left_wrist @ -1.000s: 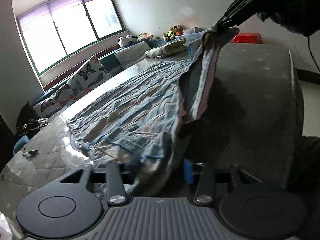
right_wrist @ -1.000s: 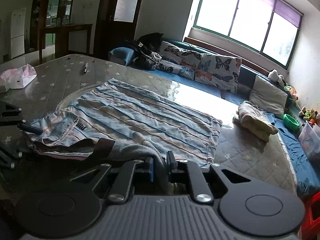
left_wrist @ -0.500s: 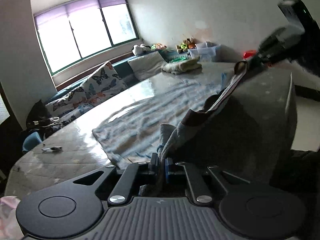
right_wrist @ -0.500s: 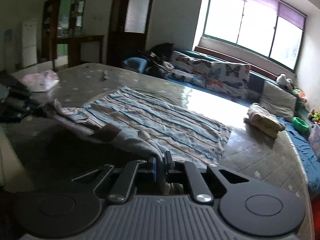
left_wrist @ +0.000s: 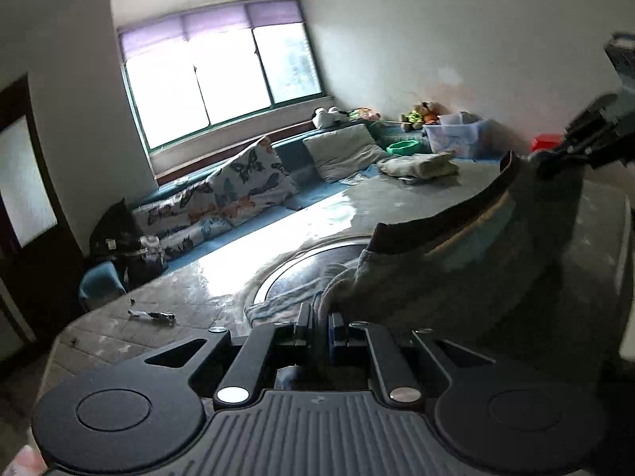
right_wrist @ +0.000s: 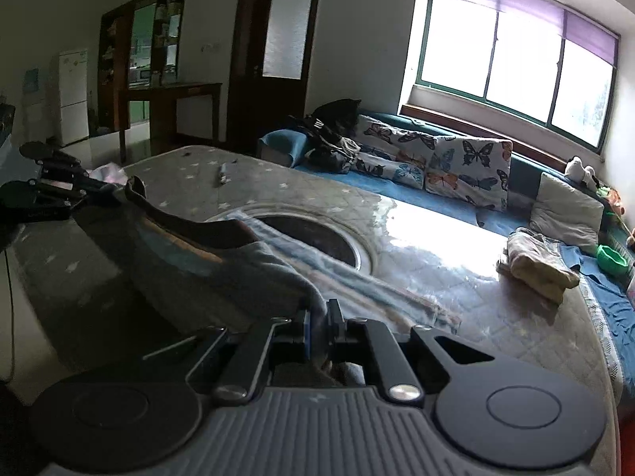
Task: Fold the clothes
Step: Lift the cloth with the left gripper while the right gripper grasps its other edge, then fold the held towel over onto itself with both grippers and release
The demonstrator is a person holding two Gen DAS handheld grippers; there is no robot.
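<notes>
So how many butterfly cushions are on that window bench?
2, side by side: one nearer the grey pillow, the other nearer the black bag. More may be hidden behind it.

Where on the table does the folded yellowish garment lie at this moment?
In the right wrist view the folded yellowish garment lies at the table's far right edge, just before the grey cushion and beside the green bowl.

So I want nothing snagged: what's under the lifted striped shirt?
Under the striped shirt shows the grey starred table cover and a dark round inset. The part beneath its trailing cloth is hidden.
</notes>
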